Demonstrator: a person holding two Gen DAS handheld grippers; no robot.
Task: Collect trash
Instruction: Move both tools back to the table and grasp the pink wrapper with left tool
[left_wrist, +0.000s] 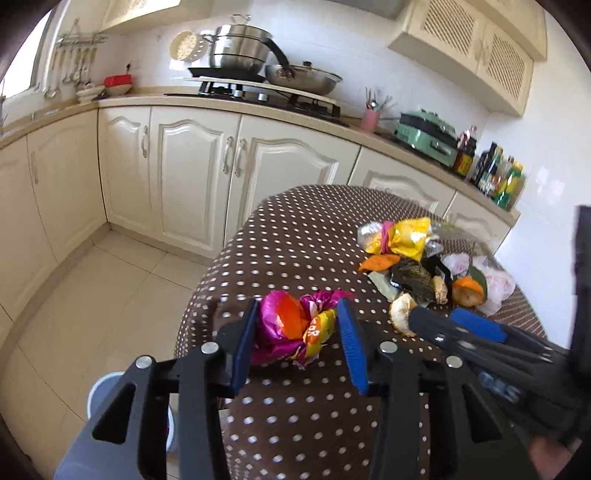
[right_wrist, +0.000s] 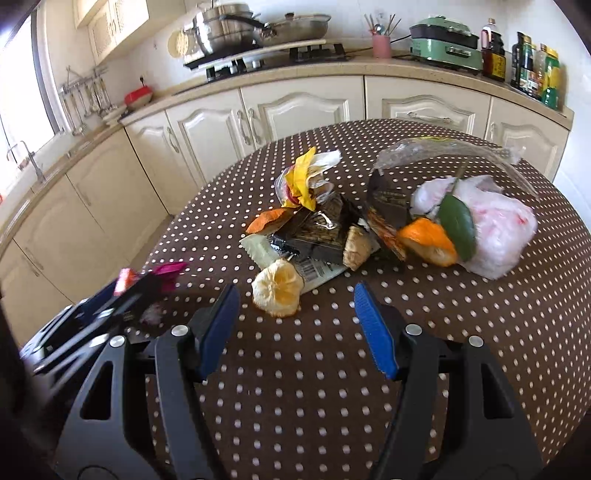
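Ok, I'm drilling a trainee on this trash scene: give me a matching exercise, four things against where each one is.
1 magenta wrapper
2 pale peel
3 leaf
4 pink cup

A on the counter
B against the white bag
C between the left gripper's fingers
D on the table, before the right gripper

Pairs: 1-C, 2-D, 3-B, 4-A

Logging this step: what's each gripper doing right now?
Left gripper: closed on the crumpled magenta wrapper.
Right gripper: open, empty, near the orange peel.
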